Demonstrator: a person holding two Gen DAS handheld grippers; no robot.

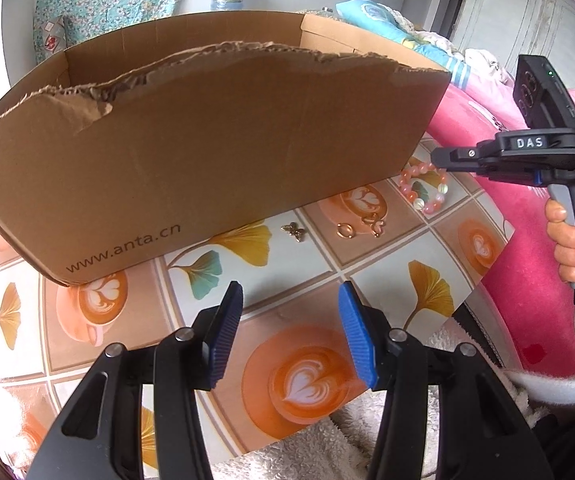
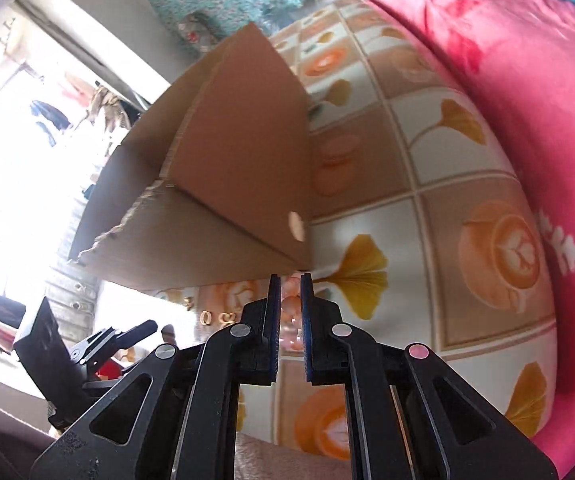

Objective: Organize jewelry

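A pink bead bracelet lies on the patterned table by the right end of a torn cardboard box. My right gripper reaches in from the right, its tips at the bracelet's upper edge. In the right wrist view my right gripper has its jaws closed on pink beads between the pads. A gold butterfly charm, a gold ring and gold earrings lie in front of the box. My left gripper is open and empty above the table, nearer than the charms.
The box fills the back of the table, open on top. A pink blanket lies right of the table and a white fleece cloth under its near edge.
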